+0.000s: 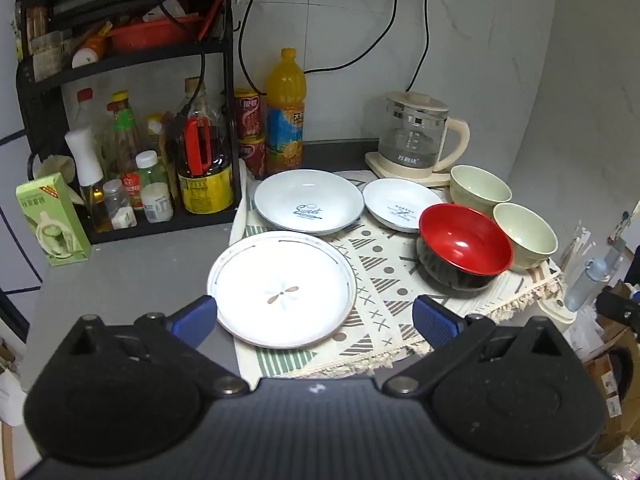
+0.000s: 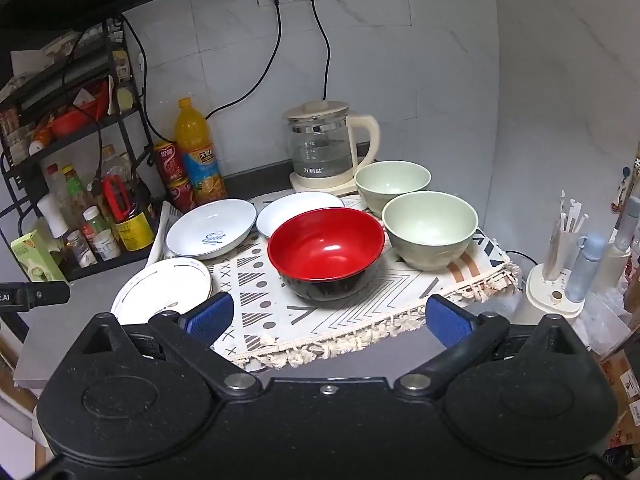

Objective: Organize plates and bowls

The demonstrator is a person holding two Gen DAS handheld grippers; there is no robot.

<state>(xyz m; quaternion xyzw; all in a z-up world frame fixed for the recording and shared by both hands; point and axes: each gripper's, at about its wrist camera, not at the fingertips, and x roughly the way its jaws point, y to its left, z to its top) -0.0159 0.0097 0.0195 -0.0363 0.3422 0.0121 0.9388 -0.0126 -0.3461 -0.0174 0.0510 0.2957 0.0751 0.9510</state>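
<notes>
Risk first: I have both the left gripper (image 1: 314, 318) and right gripper (image 2: 328, 318) spread wide, holding nothing. White plate (image 1: 282, 288) overhangs the patterned mat (image 1: 384, 280) edge; a clumsy pinch could tip it. Red bowl (image 2: 326, 250) touches green bowl (image 2: 430, 230), so nudging one shoves the other.

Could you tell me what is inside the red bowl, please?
The red bowl looks empty: only glossy red lining and a light reflection show. The right view sees down to its bottom; in the left view, the near rim hides part of the inner wall.
</notes>
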